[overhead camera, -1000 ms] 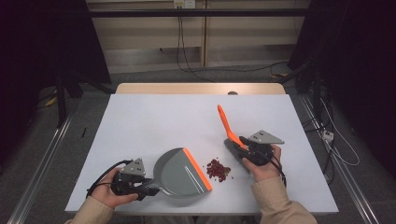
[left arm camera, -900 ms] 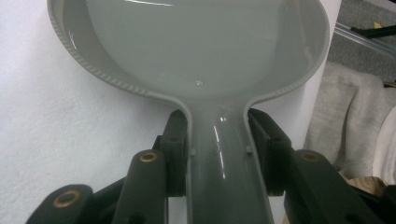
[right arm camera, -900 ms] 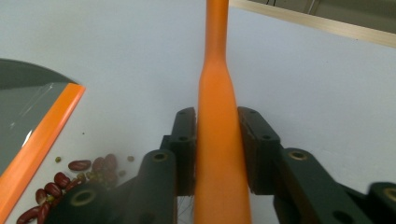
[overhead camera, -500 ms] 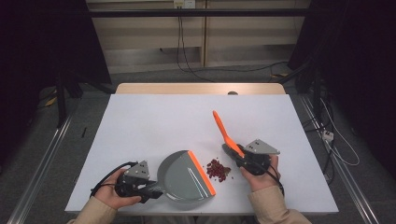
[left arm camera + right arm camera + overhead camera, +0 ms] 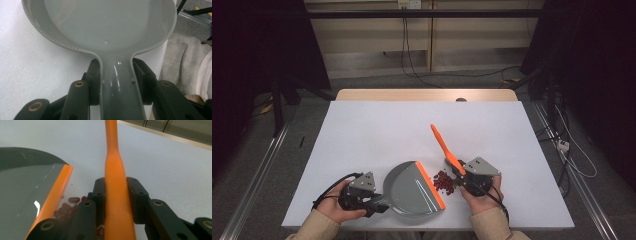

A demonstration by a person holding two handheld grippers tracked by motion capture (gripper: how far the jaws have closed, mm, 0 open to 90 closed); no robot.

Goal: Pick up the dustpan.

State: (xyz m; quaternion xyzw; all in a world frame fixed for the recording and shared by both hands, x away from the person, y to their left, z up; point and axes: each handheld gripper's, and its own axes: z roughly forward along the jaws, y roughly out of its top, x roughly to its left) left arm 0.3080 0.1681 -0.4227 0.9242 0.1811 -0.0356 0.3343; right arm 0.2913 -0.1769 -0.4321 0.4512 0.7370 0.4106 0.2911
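Note:
A grey dustpan (image 5: pixel 409 187) with an orange lip (image 5: pixel 430 184) lies flat on the white table near its front edge. My left gripper (image 5: pixel 378 202) is shut on its grey handle (image 5: pixel 117 82), with the pan bowl (image 5: pixel 100 22) straight ahead. A small heap of red beans (image 5: pixel 443 181) lies just right of the lip. My right gripper (image 5: pixel 460 176) is shut on an orange brush handle (image 5: pixel 442 145) that slants up and away to the left. In the right gripper view the handle (image 5: pixel 113 157) rises between the jaws, with beans (image 5: pixel 70 203) beside the lip (image 5: pixel 56 192).
The white table top (image 5: pixel 387 130) stretches away bare beyond the tools, with a wooden strip (image 5: pixel 427 95) along its far edge. Both hands sit close to the front edge. Cables (image 5: pixel 562 145) and rails lie on the floor at the sides.
My right gripper has moved left and toward the front edge with the orange handle, ending right beside the beans. The dustpan has shifted slightly right toward the heap.

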